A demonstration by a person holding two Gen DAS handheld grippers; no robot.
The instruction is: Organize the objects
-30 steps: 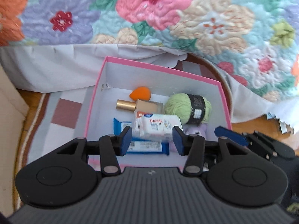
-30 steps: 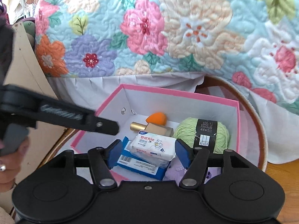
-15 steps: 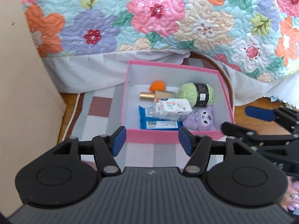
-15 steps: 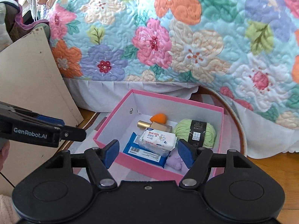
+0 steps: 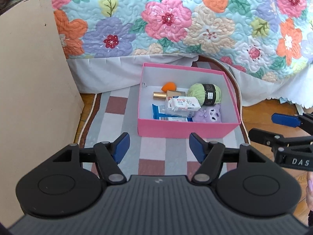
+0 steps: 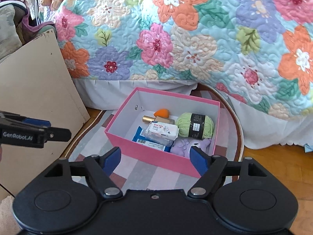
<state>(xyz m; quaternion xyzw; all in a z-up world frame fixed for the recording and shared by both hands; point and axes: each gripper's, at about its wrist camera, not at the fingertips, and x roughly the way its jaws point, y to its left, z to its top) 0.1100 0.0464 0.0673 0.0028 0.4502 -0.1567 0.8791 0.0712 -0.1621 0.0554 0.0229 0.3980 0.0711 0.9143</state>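
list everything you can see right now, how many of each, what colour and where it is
box: one, pink outside, white inside, on the rug by the bed
yarn ball: one, light green with a black band, back right of the box
sponge: one, orange, back of the box
bottle: one, gold cap, lying in front of the sponge
tissue pack: one, white, on top in the middle
flat packet: one, blue, under the tissue pack
plush toy: one, purple, front right corner
rug: one, checked grey, white and brown
quilt: one, flowered
board: one, beige, left
left tool: empty, jaws opening
right tool: empty, jaws opening
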